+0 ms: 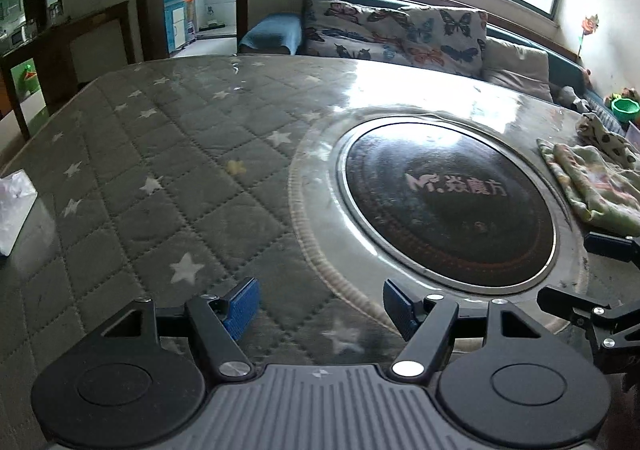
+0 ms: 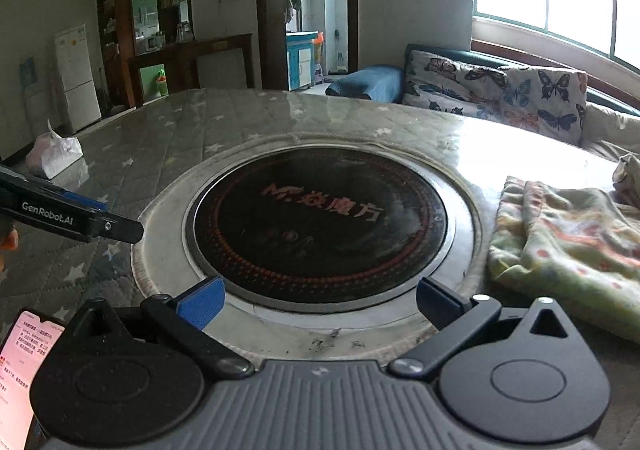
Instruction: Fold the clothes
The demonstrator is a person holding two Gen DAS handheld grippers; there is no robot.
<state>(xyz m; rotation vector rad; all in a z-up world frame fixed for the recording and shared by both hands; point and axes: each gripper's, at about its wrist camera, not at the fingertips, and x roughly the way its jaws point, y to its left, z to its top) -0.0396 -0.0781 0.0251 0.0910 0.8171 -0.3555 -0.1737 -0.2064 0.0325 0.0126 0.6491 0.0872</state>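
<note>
A pale green and pink patterned garment (image 2: 568, 250) lies bunched on the table's right side; it also shows in the left wrist view (image 1: 592, 178). A spotted cloth (image 1: 604, 134) lies beyond it. My left gripper (image 1: 320, 306) is open and empty, low over the quilted table cover, left of the garment. My right gripper (image 2: 320, 302) is open and empty, at the near rim of the round hob, with the garment just to its right. The right gripper's fingers (image 1: 560, 298) show at the left wrist view's right edge. The left gripper's side (image 2: 80, 218) shows at the right wrist view's left edge.
A round dark heater plate (image 2: 320, 222) with a metal ring sits in the table's middle. The grey star-quilted cover (image 1: 160, 178) lies under clear plastic. A white tissue pack (image 2: 56, 154) lies far left. A lit phone (image 2: 20, 370) is at near left. A sofa with butterfly cushions (image 2: 500, 94) stands behind.
</note>
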